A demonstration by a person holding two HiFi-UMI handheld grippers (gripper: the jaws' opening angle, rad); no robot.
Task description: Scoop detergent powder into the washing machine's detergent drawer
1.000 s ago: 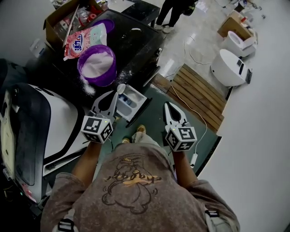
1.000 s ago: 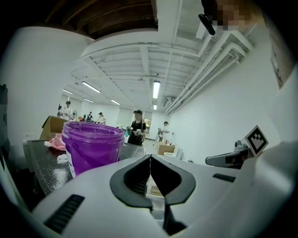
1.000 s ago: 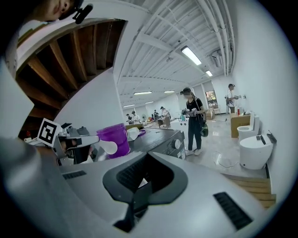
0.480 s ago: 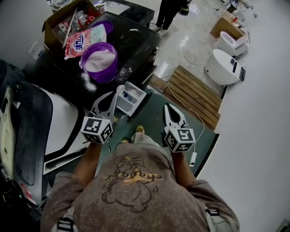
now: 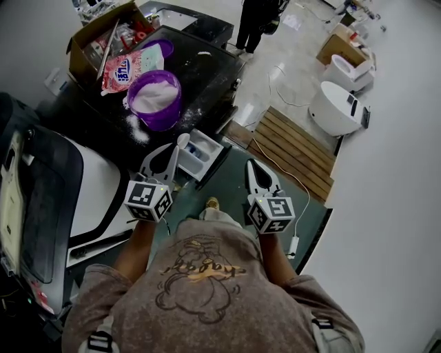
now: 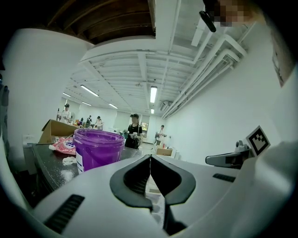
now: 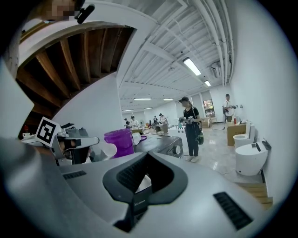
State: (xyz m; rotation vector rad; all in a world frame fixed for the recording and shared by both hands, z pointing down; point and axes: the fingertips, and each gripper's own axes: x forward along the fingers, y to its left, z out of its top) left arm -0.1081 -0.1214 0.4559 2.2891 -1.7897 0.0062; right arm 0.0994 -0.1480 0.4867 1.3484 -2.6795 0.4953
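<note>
My left gripper (image 5: 173, 148) is shut on the handle of a white scoop (image 5: 182, 140), whose bowl hangs at the near-left corner of the open white detergent drawer (image 5: 205, 150). The right gripper view shows that scoop (image 7: 108, 150) beside the purple tub. The purple tub of white powder (image 5: 155, 100) stands on the black machine top (image 5: 207, 65), behind and left of the drawer. My right gripper (image 5: 252, 164) is shut and holds nothing, to the right of the drawer. In the left gripper view the jaws (image 6: 150, 158) meet, with the tub (image 6: 98, 148) at the left.
A pink detergent bag (image 5: 131, 65) and a cardboard box (image 5: 96, 38) lie behind the tub. Spilled powder (image 5: 136, 129) dusts the top. A white-and-black machine (image 5: 76, 186) stands at the left, a wooden pallet (image 5: 296, 148) and toilets (image 5: 334, 107) at the right. A person (image 5: 258, 17) stands beyond.
Both grippers hold about the same places by the drawer. The head view has shifted a little, so the tub and drawer sit slightly higher in the picture.
</note>
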